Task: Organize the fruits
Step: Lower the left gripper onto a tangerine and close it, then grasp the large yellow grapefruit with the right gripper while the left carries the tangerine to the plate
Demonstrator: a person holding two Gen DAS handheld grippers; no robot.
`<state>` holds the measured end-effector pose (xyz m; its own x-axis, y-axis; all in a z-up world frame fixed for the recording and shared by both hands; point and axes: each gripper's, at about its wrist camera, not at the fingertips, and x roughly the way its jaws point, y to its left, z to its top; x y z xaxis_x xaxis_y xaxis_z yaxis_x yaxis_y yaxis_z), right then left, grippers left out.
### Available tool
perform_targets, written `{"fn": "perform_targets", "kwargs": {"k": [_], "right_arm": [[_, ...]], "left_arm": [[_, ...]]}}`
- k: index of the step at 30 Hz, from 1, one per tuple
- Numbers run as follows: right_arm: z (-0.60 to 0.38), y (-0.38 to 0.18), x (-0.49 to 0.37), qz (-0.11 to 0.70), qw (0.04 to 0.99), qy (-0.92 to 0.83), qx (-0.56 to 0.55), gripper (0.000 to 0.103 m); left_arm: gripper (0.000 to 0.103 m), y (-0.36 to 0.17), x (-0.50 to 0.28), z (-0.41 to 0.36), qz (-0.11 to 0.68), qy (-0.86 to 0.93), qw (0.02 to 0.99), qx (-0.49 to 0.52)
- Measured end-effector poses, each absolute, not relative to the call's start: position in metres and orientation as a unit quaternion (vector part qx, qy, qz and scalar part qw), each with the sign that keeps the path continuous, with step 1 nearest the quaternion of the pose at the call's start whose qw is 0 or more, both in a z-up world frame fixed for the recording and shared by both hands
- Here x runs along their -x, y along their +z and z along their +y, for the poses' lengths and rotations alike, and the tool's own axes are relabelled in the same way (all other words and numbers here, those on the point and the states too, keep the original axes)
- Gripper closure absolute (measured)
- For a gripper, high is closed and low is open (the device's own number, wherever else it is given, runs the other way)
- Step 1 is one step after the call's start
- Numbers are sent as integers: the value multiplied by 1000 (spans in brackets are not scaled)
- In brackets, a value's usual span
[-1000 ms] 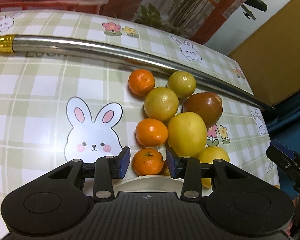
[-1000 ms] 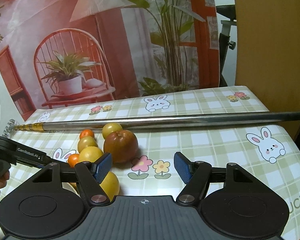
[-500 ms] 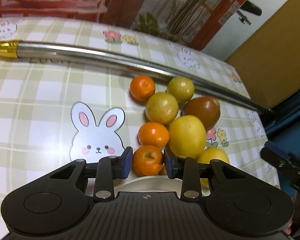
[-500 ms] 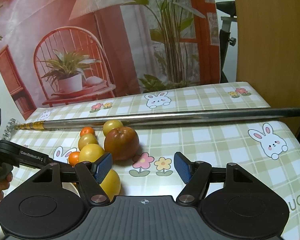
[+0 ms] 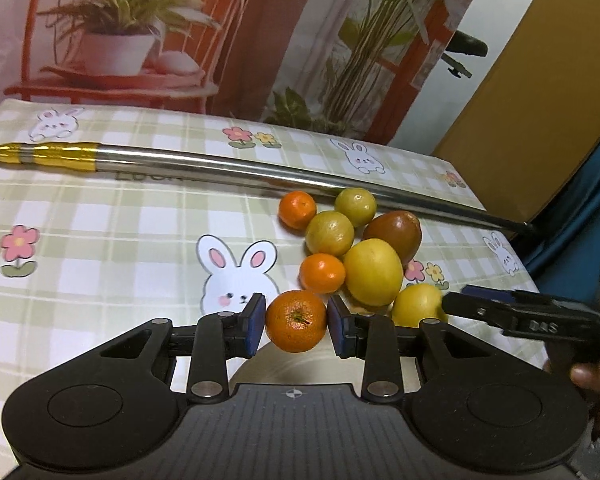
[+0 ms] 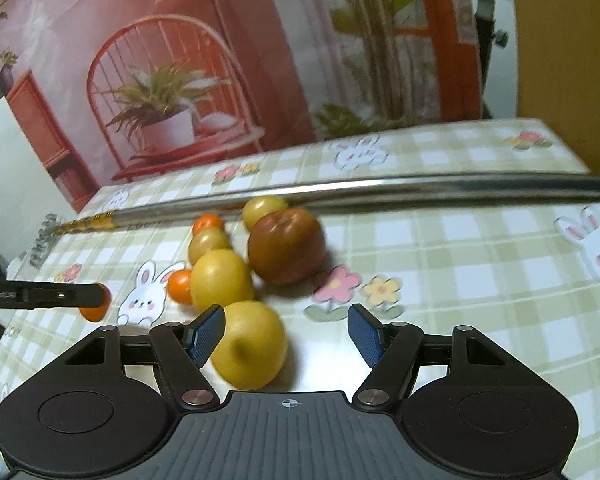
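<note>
My left gripper (image 5: 296,322) is shut on an orange mandarin (image 5: 294,330), which hangs just above a pale plate (image 5: 300,366). Beyond it lies the fruit cluster: two more mandarins (image 5: 322,273), two greenish-yellow fruits (image 5: 329,233), a brown-red fruit (image 5: 394,232) and a big yellow fruit (image 5: 373,272). My right gripper (image 6: 286,334) is open around the nearest yellow fruit (image 6: 252,344), which sits by its left pad (image 6: 208,334) and well apart from the right pad. In the right wrist view the left gripper (image 6: 60,295) holds the mandarin (image 6: 94,310) at far left.
A long metal pole (image 5: 220,166) with a gold end lies across the checked bunny tablecloth (image 5: 100,248) behind the fruit. The table's right edge drops off beside a brown panel (image 5: 540,120). A hand (image 5: 596,376) shows at the right.
The left jaws closed on the nearest mandarin, then the gripper rose and drew back with it. The right gripper sank toward the near yellow fruit, which now lies between its fingers.
</note>
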<state>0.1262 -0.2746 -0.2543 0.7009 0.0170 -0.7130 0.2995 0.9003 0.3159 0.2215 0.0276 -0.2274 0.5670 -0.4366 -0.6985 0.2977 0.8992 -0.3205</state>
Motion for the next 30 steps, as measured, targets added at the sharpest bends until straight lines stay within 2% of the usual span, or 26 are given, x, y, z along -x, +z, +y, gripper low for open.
{"fn": "perform_targets", "kwargs": {"k": [8,19,30], "right_arm": [[-253,-275,-149,409,889,-58,-198,39],[-249,-289,-150,402,888,-63,-215,52],[-249,-288,-136,388,893,-77,-215,52]], "left_arm": [[68,-230,-201,37,405,-206,887,80],[68,-236,-187,35,402,-206,890,61],[68,-243,-179,30,404,-209,890,38]]}}
